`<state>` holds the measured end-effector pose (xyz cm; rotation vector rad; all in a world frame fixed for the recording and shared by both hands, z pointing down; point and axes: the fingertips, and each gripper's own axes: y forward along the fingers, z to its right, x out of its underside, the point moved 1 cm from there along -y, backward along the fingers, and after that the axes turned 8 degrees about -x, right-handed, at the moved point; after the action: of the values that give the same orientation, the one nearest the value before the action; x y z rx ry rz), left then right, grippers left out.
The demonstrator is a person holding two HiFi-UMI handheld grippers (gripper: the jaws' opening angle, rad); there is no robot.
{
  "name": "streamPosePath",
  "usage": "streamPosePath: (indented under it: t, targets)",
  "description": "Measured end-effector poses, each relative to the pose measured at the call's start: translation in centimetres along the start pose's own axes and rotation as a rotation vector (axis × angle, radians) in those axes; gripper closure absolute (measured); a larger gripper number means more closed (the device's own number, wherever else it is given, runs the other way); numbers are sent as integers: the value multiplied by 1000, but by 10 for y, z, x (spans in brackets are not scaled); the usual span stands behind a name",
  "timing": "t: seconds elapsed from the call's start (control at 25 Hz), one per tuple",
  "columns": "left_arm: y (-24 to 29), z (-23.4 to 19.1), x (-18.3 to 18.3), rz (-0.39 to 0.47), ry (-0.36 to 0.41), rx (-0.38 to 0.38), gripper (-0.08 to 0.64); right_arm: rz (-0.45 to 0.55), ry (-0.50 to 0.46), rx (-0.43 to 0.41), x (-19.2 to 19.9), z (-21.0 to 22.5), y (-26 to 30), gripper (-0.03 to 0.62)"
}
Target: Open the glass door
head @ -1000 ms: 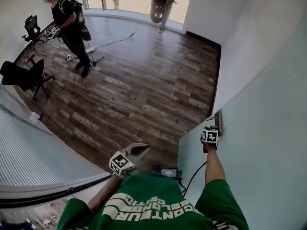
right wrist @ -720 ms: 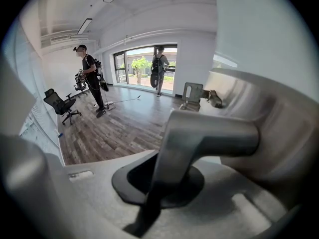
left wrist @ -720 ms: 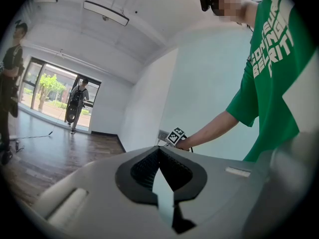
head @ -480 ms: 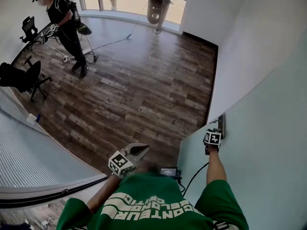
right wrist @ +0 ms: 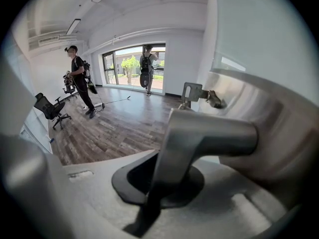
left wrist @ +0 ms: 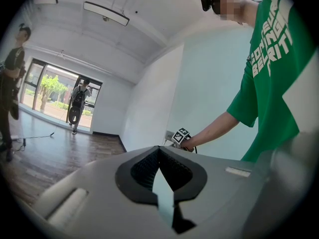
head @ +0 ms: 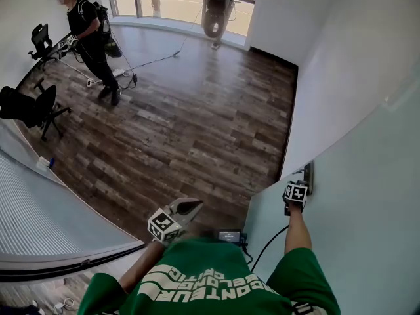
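The glass door (head: 341, 202) is a pale frosted panel on the right of the head view, swung partway open. My right gripper (head: 302, 181) is shut on its metal lever handle (right wrist: 209, 133), which fills the space between the jaws in the right gripper view. Lock hardware with a key (right wrist: 193, 91) shows just beyond the handle. My left gripper (head: 195, 207) hangs in the air in front of my chest, apart from the door, shut with nothing in it. In the left gripper view its tips (left wrist: 159, 151) meet, and the right gripper (left wrist: 181, 135) shows beyond, at the door.
A wood floor (head: 190, 123) spreads ahead. A person with gear (head: 88, 31) stands far left near office chairs (head: 29, 107). Another person (head: 216, 8) stands at the window. A cable (head: 157, 58) crosses the floor. A ribbed glass panel (head: 46, 215) is at my left.
My right gripper has moved right with the handle, and the door edge has swung further that way. The left gripper has barely shifted. The far people have stepped a little.
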<state>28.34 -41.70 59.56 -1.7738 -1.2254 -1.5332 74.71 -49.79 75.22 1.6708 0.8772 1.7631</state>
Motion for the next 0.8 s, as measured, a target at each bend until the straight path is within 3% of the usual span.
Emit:
streamPosePath:
  t: [0.24,0.4,0.56,0.68,0.8]
  targets:
    - [3,-2,-2,-10,-3,-11,551,-21,17,10,1,14,0,601]
    - [5,-1,-3,-11,-6,-18,551,-91,24,19,6,21,-2,601]
    - [1,5,-3,2,-5,-6,551,-209,59,-42,26,21,-9,601]
    - [-7,12,1,19,16,-1,551,-368,113,-120,49,21,-21,600]
    - [-8,9,-15,30,44,-9,551,-474,155,-168,31,19,-33,600]
